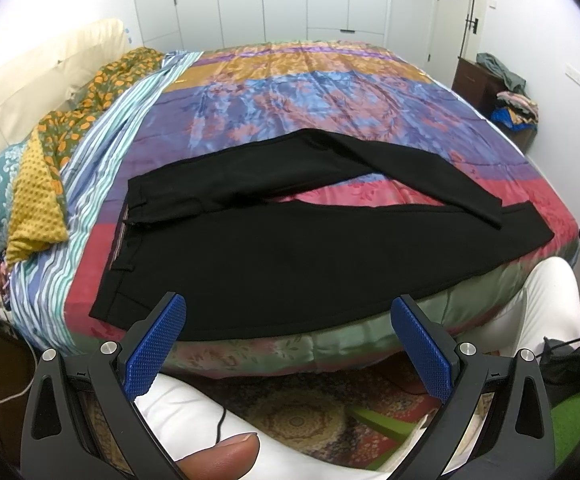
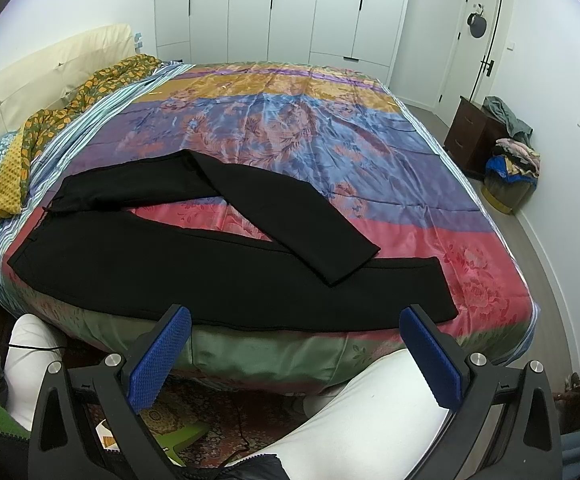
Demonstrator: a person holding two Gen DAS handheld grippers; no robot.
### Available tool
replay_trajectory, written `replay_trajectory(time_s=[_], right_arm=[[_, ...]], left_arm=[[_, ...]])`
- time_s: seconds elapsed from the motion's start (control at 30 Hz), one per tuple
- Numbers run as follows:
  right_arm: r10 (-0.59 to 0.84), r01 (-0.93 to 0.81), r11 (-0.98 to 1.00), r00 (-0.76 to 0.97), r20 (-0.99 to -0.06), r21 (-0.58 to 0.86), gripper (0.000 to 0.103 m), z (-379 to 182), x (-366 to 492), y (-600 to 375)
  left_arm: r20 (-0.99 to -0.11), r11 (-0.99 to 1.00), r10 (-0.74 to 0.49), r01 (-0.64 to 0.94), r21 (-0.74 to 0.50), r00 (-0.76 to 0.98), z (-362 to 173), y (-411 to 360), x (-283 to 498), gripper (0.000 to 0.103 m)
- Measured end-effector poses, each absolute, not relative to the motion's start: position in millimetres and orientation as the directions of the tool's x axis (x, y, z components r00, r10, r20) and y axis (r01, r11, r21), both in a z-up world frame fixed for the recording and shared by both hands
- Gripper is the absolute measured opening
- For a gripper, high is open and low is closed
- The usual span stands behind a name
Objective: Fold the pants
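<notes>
Black pants (image 1: 250,264) lie flat on the colourful bedspread (image 1: 290,92) near the bed's front edge, waistband at the left, legs running right. The far leg crosses over the near leg at its hem. They also show in the right wrist view (image 2: 170,272). My left gripper (image 1: 290,316) is open and empty, held just short of the pants' near edge, above the bed's side. My right gripper (image 2: 296,328) is open and empty, held just short of the near leg's lower edge.
Pillows and a yellow patterned cloth (image 1: 46,184) lie at the left by the cream headboard (image 1: 30,80). A dark nightstand (image 2: 474,132) and a clothes-filled basket (image 2: 510,176) stand at the right wall. The person's white-clad legs (image 2: 370,408) and a patterned rug (image 1: 322,412) are below.
</notes>
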State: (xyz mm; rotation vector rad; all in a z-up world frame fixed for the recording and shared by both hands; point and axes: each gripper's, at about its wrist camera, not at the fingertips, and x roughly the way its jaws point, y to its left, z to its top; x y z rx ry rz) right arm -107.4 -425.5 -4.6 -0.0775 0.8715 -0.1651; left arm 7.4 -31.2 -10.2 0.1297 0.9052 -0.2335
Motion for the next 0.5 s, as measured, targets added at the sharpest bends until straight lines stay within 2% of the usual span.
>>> replay_trajectory(time_s=[0.5], right_arm=[[-0.175,0.114,0.985,0.631,-0.755,-0.133,0.103,-8.4,-107.9,-424.6]], left_arm=[[-0.790,0.967,-0.146,0.255,0.014,0.596,-10.1,-32.1,7.2,0.102]])
